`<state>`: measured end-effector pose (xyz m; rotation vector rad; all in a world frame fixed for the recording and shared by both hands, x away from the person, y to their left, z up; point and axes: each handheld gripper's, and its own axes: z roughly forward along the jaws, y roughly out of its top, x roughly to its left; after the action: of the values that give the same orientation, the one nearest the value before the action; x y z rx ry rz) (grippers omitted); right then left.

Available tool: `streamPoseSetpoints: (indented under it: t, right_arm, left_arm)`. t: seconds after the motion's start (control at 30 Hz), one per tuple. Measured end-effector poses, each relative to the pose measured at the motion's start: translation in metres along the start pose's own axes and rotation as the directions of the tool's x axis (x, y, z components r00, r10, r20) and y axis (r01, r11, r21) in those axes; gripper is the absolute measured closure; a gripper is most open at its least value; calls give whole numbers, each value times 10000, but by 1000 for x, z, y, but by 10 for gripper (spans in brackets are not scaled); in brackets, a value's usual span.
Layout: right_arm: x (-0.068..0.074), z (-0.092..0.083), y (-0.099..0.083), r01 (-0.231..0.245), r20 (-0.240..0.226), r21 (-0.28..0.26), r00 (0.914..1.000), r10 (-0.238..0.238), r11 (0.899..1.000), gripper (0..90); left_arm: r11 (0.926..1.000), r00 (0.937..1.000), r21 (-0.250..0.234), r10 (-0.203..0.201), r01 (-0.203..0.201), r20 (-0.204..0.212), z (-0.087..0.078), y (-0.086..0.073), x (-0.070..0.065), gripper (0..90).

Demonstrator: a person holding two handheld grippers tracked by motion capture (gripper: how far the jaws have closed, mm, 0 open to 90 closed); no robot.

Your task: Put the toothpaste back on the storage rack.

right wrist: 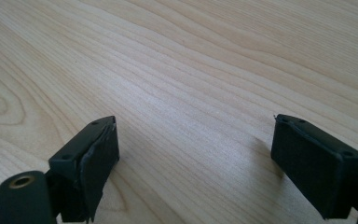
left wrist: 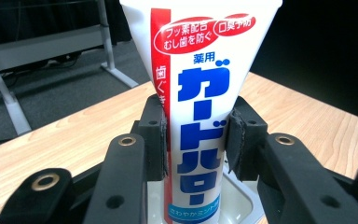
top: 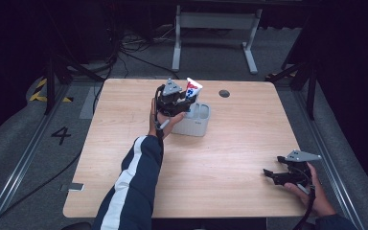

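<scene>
- The left gripper [top: 184,98] is clamped on a white toothpaste tube [top: 193,89], which sits at about 12 o'clock on the worktop [top: 230,143], toward the far edge.
- In the left gripper view both black pads [left wrist: 237,140] press the tube's [left wrist: 200,116] flanks, one on each side, roughly at mid-height; the tube stands nearly upright with its flat wide end up (blue and red print runs down its face).
- The tube's lower end goes down into a pale grey holder [top: 195,120]; in the left gripper view the holder's rim [left wrist: 242,203] shows just under the pads, so the tube is inside one of its compartments. Whether the bottom rests on the holder's floor I cannot tell.
- From the high view the holder has at least two open wells, and the tube is in the one at the 9 o'clock side, nearest the hand.
- The left hand [top: 160,122] and its dark sleeve with a white stripe [top: 129,187] reach up from 6 o'clock.
- The right gripper [top: 274,176] lies low near the worktop's 4 o'clock corner, well apart from the holder.
- Its jaws stand wide apart with bare wood [right wrist: 182,93] between them, holding nothing.
</scene>
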<state>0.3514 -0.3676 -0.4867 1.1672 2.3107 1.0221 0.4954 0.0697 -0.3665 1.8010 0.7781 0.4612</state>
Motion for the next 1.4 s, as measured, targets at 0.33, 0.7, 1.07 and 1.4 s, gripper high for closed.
streamPoseSetpoints:
  t: [0.33, 0.7, 1.07, 1.4]
  right_arm:
    - [0, 0, 0, -2, -1, -7, 10000, 2, 10000, 153]
    - [0, 0, 0, 0, 2, 1, 10000, 0, 10000, 153]
    - [0, 0, 0, -2, 2, -1, 10000, 2, 10000, 153]
    - [0, 0, 0, 3, -4, -2, 10000, -3, 10000, 154]
  left_arm:
    - [9992, 10000, 387, -34, 35, -26, -4, -9, 1, 638]
    - [9980, 9996, 619, -98, 114, -270, -3, -16, 4, 630]
    - [9917, 9970, 1255, -166, 260, -753, 1, -22, 4, 523]
    - [9977, 9973, 287, -597, 609, -438, -12, -14, 7, 552]
